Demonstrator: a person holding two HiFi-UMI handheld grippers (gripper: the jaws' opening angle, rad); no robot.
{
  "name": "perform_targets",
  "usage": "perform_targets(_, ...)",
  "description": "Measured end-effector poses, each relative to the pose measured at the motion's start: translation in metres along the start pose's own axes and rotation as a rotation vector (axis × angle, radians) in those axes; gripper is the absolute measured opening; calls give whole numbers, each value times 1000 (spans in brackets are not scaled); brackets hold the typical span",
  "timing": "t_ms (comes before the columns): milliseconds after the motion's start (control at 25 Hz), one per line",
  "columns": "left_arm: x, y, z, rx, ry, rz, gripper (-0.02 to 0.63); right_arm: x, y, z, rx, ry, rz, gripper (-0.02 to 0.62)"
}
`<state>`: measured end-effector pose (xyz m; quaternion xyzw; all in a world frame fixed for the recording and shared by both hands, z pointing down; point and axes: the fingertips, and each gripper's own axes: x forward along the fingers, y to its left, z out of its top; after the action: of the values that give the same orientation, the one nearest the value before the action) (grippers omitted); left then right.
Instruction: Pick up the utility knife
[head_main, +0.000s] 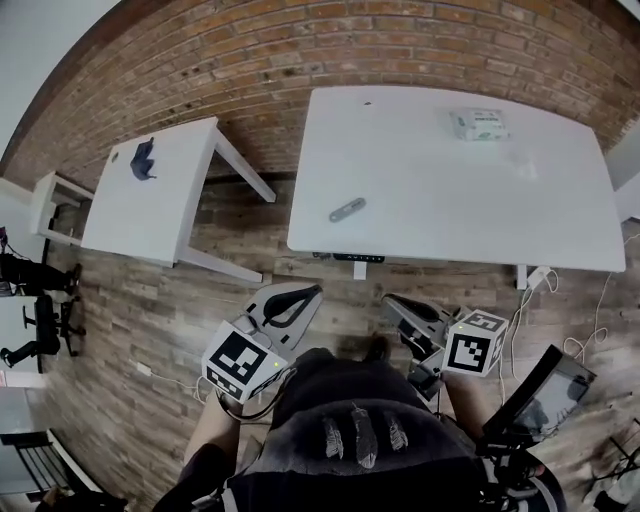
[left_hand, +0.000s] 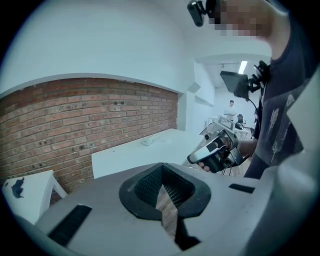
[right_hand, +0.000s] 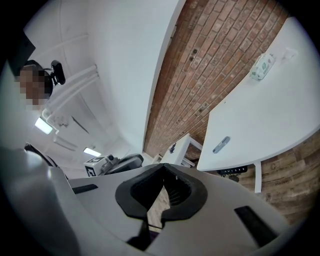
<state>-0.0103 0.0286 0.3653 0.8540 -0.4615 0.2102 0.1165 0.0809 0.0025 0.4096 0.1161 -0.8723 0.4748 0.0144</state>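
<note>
Count of items on site:

- Tables, two. A large white table (head_main: 450, 200) stands against the brick wall (head_main: 300, 60). A smaller white table (head_main: 150, 200) stands to its left at an angle.
- Utility knife (head_main: 347, 209), one.
- White packet (head_main: 479, 124), one, at the far right of the large table.
- Dark blue object (head_main: 143, 160), one, on the far end of the small table. Its kind cannot be made out.
- Grippers, two, each with one marker cube.
- Office chair (head_main: 45, 320), one, at the far left on the wood floor (head_main: 130, 330).

Utility knife: a slim, elongated grey tool lying flat and askew, its right end turned toward the wall. A darker strip runs along its body. No exposed blade can be made out. It lies on the near left part of the large table, close to the near edge, well apart from the packet, with bare tabletop all round it.

Left gripper (head_main: 300, 296): held over the floor, near side of the large table, well apart from the knife. Its own view shows the jaws closed together with nothing between the pads.

Right gripper (head_main: 396, 303): held beside the left one, also over the floor and short of the table edge. Its own view shows the jaws closed together and empty. The knife shows in that view beyond the jaws, on the table, untouched.
</note>
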Motion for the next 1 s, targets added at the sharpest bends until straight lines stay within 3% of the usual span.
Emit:
perform_targets(280,18,21,-9,-6,19,-5,-15,6,-9,14,-6,-9,-19,0)
perform_targets(520,41,52,-14,-16,-10,-69,-15,18,-9,31,2,-50,-49,0)
perform_targets(760,62,92,-15,-6,-21,-145,-15,58,12,55,-22,-75,-2,0)
perform_targets(1000,74,135,-26,-1,-22,-201,-15,99,3,63,-65,-18,-137,0)
